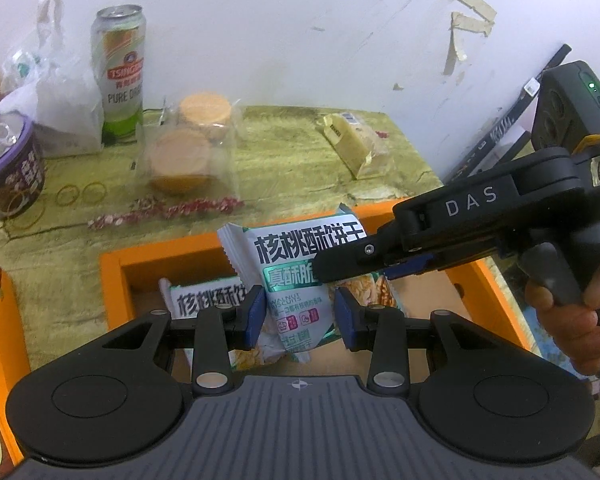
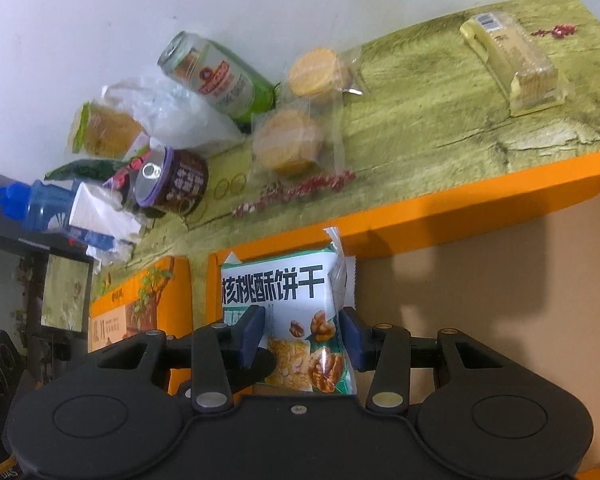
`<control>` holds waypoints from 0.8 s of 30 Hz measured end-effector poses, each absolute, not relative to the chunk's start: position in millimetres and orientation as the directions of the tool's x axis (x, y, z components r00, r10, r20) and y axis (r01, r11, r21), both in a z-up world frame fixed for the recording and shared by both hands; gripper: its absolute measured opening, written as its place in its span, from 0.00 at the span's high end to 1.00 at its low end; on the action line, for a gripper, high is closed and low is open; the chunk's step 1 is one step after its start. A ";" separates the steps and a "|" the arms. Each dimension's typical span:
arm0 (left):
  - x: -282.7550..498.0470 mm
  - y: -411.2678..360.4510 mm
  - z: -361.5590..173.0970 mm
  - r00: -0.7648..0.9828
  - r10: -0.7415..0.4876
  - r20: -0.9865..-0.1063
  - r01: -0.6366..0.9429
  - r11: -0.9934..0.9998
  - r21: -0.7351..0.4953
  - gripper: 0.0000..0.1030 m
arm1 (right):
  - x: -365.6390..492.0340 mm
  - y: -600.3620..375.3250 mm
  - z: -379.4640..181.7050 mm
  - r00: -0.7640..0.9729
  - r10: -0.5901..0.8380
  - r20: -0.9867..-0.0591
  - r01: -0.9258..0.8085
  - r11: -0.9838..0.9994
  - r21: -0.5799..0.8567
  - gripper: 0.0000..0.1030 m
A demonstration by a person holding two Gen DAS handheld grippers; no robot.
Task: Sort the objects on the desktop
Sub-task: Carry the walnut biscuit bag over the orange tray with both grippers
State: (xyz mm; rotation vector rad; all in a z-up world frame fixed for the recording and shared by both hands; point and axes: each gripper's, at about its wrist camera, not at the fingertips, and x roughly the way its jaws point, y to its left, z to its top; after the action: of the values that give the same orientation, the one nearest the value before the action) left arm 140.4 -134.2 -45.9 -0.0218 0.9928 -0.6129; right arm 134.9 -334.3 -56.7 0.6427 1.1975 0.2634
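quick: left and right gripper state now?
Left gripper: shut on a walnut biscuit packet.
Right gripper: shut on its own walnut biscuit packet.

A biscuit packet (image 1: 204, 298) lies in the box (image 1: 112, 276), can (image 1: 120, 76) behind.

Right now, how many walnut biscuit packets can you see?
2: one packet held upright over the orange box between both grippers' jaws, another packet lying inside the box beneath. More may be hidden.

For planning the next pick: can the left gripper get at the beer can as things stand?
Probably not yet. The left gripper jaws are shut on a biscuit packet over the orange box. The path to the can looks free.
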 end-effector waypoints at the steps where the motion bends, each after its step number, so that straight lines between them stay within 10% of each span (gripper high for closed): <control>1: 139.0 -132.5 -46.5 0.392 -0.491 -0.778 0.471 0.833 -0.288 0.64 | 134.4 -332.4 -57.3 0.355 0.516 -0.779 0.138 0.796 0.590 0.60; 24: 107.9 -110.0 -55.1 0.349 -0.449 -0.823 0.420 0.859 -0.291 0.64 | 118.8 -299.3 -73.3 0.235 0.554 -0.798 0.090 0.805 0.586 0.60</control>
State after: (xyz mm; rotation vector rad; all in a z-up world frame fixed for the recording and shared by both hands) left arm 107.9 -110.0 -55.1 -0.0301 1.0761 -0.5635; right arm 118.8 -299.3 -73.3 0.5917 1.3128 0.3448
